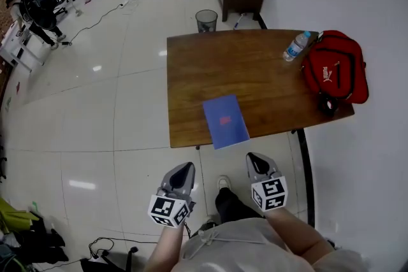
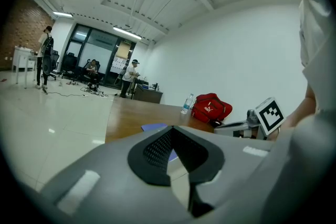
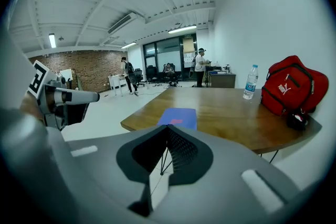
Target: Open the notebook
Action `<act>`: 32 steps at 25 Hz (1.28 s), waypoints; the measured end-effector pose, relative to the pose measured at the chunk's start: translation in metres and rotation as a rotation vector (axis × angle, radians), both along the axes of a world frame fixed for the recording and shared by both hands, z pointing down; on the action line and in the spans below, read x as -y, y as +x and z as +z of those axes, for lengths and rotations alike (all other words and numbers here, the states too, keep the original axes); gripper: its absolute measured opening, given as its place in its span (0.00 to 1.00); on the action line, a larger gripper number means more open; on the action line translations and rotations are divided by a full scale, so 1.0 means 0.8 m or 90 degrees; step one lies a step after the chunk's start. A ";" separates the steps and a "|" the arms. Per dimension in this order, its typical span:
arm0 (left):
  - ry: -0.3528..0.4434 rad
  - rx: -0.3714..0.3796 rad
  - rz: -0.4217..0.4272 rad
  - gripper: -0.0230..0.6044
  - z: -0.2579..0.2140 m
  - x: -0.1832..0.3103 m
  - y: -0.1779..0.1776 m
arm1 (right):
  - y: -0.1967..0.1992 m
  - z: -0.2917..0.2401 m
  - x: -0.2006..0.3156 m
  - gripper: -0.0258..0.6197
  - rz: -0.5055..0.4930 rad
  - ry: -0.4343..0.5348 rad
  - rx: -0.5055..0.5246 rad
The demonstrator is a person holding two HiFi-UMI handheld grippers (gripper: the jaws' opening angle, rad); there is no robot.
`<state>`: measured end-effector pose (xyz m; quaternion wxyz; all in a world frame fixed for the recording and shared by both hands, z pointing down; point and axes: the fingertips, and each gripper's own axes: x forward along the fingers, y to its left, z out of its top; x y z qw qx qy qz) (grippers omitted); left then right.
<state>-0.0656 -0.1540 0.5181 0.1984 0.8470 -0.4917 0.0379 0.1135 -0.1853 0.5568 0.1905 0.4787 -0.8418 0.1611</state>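
While the blue notebook (image 1: 225,121) lies shut on the wooden surface (image 1: 268,83), right at the near edge and seemingly poking a little over it (the steep angle makes that hard to call), nothing of the job is done yet. The left tool (image 1: 183,168) and right tool (image 1: 254,158) both hang short of that edge, apart from the cover, each with its jaws pinched together to a point and gripping nothing. A red bag (image 1: 336,67) and a water bottle (image 1: 296,46) sit at the far right, out of play. Everything's left: close in, catch the cover, swing it over.
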 end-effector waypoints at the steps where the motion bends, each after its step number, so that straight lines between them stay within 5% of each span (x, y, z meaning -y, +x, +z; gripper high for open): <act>1: -0.008 0.001 -0.002 0.04 0.007 0.011 0.001 | 0.002 0.007 0.012 0.05 -0.001 -0.007 -0.002; 10: -0.094 0.002 -0.004 0.04 0.084 0.073 0.016 | 0.030 0.085 0.094 0.11 0.032 -0.068 -0.030; 19: -0.150 -0.005 0.013 0.04 0.130 0.085 0.042 | 0.038 0.147 0.094 0.12 0.046 -0.144 -0.017; 32: -0.144 -0.003 0.024 0.04 0.128 0.085 0.037 | 0.036 0.133 0.102 0.06 0.059 -0.139 0.000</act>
